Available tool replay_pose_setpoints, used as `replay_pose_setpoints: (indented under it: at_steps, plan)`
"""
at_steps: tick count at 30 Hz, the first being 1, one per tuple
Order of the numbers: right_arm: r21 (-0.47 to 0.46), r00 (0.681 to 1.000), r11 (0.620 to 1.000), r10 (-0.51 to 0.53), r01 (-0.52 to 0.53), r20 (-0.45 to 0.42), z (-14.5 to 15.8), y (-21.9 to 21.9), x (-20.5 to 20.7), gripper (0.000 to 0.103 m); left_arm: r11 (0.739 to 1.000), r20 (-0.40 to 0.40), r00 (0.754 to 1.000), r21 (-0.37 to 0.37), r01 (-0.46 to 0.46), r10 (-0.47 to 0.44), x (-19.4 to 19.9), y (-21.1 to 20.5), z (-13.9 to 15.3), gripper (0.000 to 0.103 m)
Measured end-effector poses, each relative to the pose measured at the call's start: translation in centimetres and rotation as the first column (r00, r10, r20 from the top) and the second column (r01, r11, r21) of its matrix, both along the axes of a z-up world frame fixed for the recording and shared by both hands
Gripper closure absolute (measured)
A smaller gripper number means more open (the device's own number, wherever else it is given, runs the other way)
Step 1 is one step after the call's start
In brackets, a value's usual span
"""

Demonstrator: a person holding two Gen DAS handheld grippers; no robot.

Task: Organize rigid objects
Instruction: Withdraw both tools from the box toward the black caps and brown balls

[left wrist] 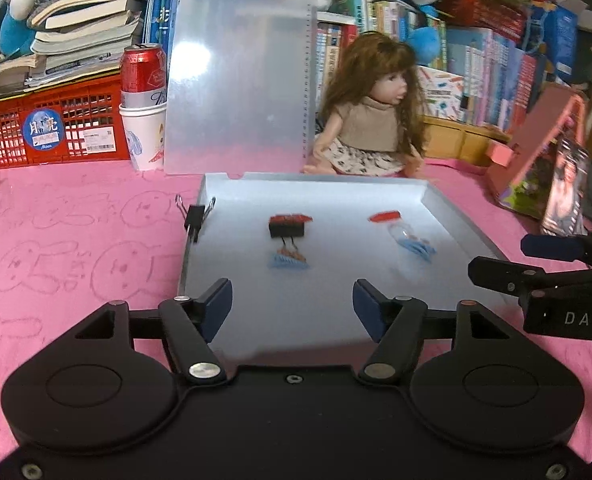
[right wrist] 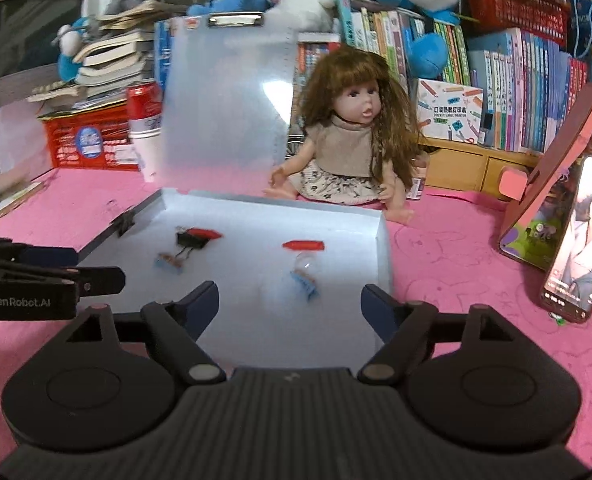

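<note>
Two claws, both wide and holding nothing: left claw (left wrist: pixel 292 304) and right claw (right wrist: pixel 290 306), side by side over near edge of open grey case (left wrist: pixel 436 204) on pink bench (left wrist: pixel 76 240). Inside case, well apart: black binder clip (left wrist: pixel 287 227) at left, small clear bottle (left wrist: pixel 404 236) with red cap at right. Another binder clip (left wrist: pixel 195 216) clamped on left wall. Doll (left wrist: pixel 370 112) seated just behind case.
</note>
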State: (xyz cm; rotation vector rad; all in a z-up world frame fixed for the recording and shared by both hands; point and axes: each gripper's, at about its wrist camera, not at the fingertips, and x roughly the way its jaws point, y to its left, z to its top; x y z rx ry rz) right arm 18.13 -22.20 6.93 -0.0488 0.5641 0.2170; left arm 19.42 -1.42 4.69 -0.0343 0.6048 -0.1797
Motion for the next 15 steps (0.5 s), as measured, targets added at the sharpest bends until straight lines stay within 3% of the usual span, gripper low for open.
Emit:
replay_pose_setpoints:
  at_steps: [15]
  plan:
    - [0.003,0.999,0.999,0.045,-0.045,0.03,-0.1,-0.4,-8.4,0.016,0.994,0.062,0.993,0.041,0.098,-0.1,-9.1,-0.6,-0.7,0.031]
